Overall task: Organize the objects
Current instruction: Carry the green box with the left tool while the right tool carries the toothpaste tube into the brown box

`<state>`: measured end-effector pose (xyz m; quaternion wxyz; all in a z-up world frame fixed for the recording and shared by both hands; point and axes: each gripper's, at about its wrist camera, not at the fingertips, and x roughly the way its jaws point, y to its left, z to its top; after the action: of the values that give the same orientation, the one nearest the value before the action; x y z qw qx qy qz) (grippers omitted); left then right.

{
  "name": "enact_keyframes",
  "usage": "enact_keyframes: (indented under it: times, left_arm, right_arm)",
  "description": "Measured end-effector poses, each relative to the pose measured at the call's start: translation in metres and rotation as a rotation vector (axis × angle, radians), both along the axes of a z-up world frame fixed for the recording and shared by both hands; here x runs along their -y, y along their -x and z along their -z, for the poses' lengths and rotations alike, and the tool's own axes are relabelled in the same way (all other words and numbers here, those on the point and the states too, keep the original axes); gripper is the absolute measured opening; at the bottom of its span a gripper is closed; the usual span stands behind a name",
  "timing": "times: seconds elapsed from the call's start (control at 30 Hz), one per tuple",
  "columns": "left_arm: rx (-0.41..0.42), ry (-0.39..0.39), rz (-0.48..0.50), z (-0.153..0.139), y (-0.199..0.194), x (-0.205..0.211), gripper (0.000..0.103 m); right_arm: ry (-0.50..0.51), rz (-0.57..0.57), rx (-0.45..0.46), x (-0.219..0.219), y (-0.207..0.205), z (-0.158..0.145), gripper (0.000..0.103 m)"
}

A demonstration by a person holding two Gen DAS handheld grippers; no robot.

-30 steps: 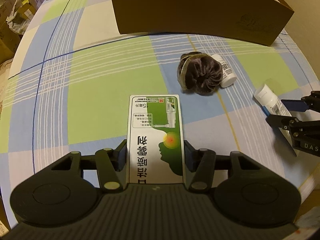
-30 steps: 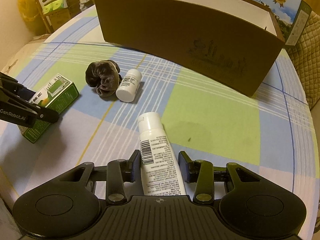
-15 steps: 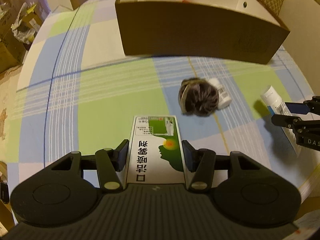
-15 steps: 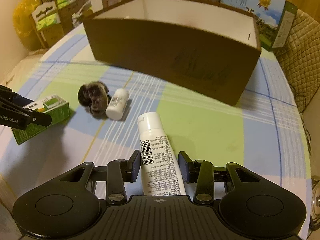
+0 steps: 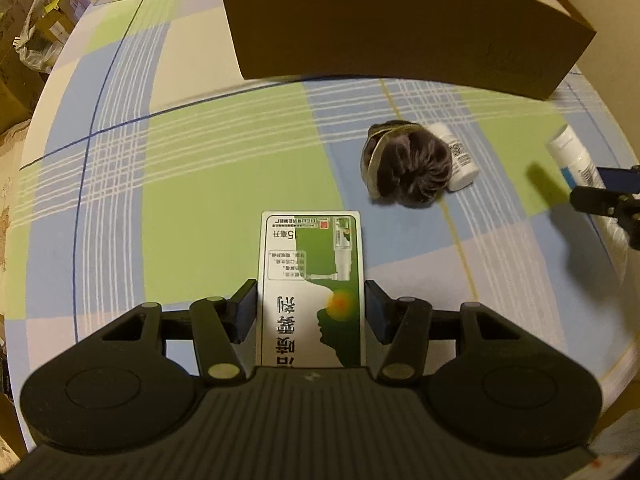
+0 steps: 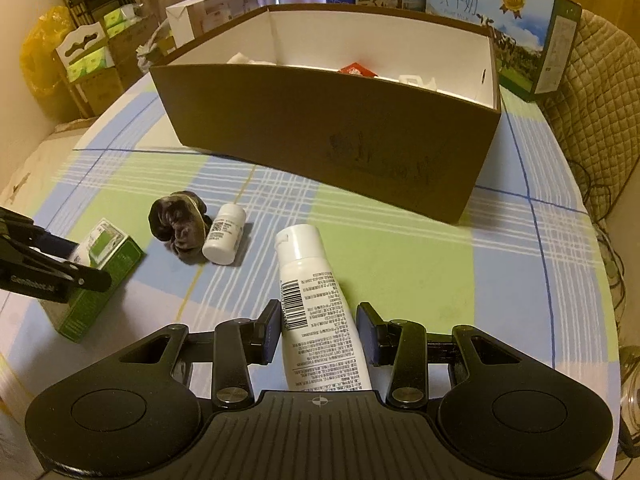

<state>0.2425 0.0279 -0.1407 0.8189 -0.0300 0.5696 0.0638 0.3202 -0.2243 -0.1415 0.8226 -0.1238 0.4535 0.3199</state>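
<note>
My left gripper (image 5: 310, 312) is shut on a green and white medicine box (image 5: 311, 280) and holds it above the table; it also shows in the right wrist view (image 6: 100, 276). My right gripper (image 6: 318, 336) is shut on a white tube (image 6: 316, 304) with a barcode, held off the table; the tube also shows in the left wrist view (image 5: 572, 156). A dark velvet scrunchie (image 5: 408, 168) and a small white bottle (image 5: 456, 156) lie side by side on the checked cloth. A brown cardboard box (image 6: 320, 136), open on top, stands behind them with several items inside.
Milk cartons (image 6: 500, 16) stand behind the brown box. A quilted chair back (image 6: 600, 100) is at the right. Cartons and bags (image 6: 80, 56) sit on the floor to the left. The table edge (image 5: 624, 356) curves close on the right.
Both grippers have lifted their objects off the table. The right gripper rose enough that the inside of the brown box now shows. The left one first rose, then moved closer to the box.
</note>
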Motion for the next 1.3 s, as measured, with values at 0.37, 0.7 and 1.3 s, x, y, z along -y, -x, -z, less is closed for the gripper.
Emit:
enact_keyframes:
  times: [0.37, 0.7, 1.3]
  left_arm:
    - [0.029, -0.035, -0.006, -0.004, -0.003, -0.008, 0.051]
    - [0.152, -0.068, -0.064, -0.052, -0.006, -0.026, 0.051]
    - [0.341, -0.073, -0.016, -0.126, -0.065, -0.027, 0.051]
  right_arm:
    - [-0.005, 0.006, 0.011, 0.004, -0.002, -0.005, 0.038]
    - [-0.021, -0.001, 0.038, 0.002, -0.009, -0.015, 0.038]
    - [-0.148, -0.012, 0.094, -0.01, -0.057, -0.071, 0.038]
